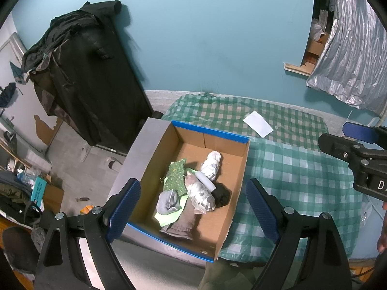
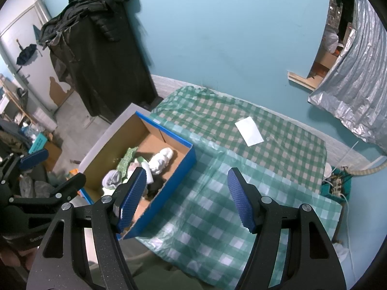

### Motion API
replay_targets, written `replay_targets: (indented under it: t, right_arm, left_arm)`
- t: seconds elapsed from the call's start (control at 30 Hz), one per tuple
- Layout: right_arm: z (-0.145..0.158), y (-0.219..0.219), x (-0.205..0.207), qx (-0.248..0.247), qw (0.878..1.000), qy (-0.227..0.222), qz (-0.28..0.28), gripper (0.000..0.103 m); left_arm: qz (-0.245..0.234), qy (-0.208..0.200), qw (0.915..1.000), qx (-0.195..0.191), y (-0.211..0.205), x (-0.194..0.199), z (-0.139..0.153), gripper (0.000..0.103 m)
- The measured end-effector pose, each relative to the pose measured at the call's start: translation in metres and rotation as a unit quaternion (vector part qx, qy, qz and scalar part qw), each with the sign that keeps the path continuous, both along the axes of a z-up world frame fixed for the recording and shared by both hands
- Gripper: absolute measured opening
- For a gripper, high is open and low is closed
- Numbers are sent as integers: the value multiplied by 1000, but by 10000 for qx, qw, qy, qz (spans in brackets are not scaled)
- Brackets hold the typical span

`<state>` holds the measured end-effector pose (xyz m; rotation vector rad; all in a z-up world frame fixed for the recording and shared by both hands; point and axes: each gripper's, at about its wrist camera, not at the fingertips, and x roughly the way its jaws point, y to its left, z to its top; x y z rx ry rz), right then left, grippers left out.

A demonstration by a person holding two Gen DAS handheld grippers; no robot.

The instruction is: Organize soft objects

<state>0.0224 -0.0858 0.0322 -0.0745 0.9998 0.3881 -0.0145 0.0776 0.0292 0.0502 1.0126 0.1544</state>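
Observation:
A blue-rimmed cardboard box sits at the left edge of a table under a green checked cloth. Inside lie several soft items: a white bundle, a green sparkly cloth, a grey sock, a black ball, a brown knit piece. My left gripper hovers open above the box, nothing between its blue pads. My right gripper hangs open over the cloth beside the box, empty. The white bundle shows there too.
A white paper lies on the far part of the cloth. A dark cabinet draped with jackets stands at the left by the blue wall. Clutter covers the floor at the left. A silver foil curtain hangs at the right.

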Motion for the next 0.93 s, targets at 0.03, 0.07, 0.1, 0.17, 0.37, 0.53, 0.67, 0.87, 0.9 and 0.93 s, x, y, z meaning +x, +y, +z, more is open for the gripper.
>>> replay_targets:
  t: [0.03, 0.07, 0.1, 0.17, 0.37, 0.53, 0.67, 0.87, 0.9, 0.93]
  right_arm:
    - [0, 1, 0, 4, 10000, 6, 3, 69]
    - [0, 1, 0, 3, 10000, -3, 8, 69]
    - [0, 1, 0, -3, 10000, -3, 8, 69]
    - [0, 1, 0, 2, 10000, 3, 4, 69]
    - [0, 1, 0, 3, 10000, 8, 3, 69]
    - [0, 1, 1, 4, 10000, 6, -5, 69]
    - [0, 0, 1, 3, 10000, 3, 1, 69]
    - [0, 0, 0, 5, 10000, 13, 3, 69]
    - [0, 1, 0, 3, 10000, 14, 4, 69]
    - [0, 0, 1, 6, 10000, 13, -4, 69]
  left_arm:
    - [-2, -2, 10000, 0, 0, 0, 0, 90]
    - [-2, 8, 10000, 7, 0, 0, 0, 90]
    - [6, 14, 10000, 20, 0, 0, 0, 90]
    - [8, 14, 10000, 10, 0, 1, 0, 90]
    - [2, 20, 10000, 14, 0, 1, 1, 90]
    - [1, 22, 10000, 8, 0, 1, 1, 90]
    - [17, 52, 10000, -6, -1, 1, 0, 90]
    - [102, 46, 9999, -71, 0, -2, 0, 90]
    - [104, 48, 9999, -65, 0, -2, 0, 90]
    - [100, 52, 9999, -60, 0, -3, 0, 90]
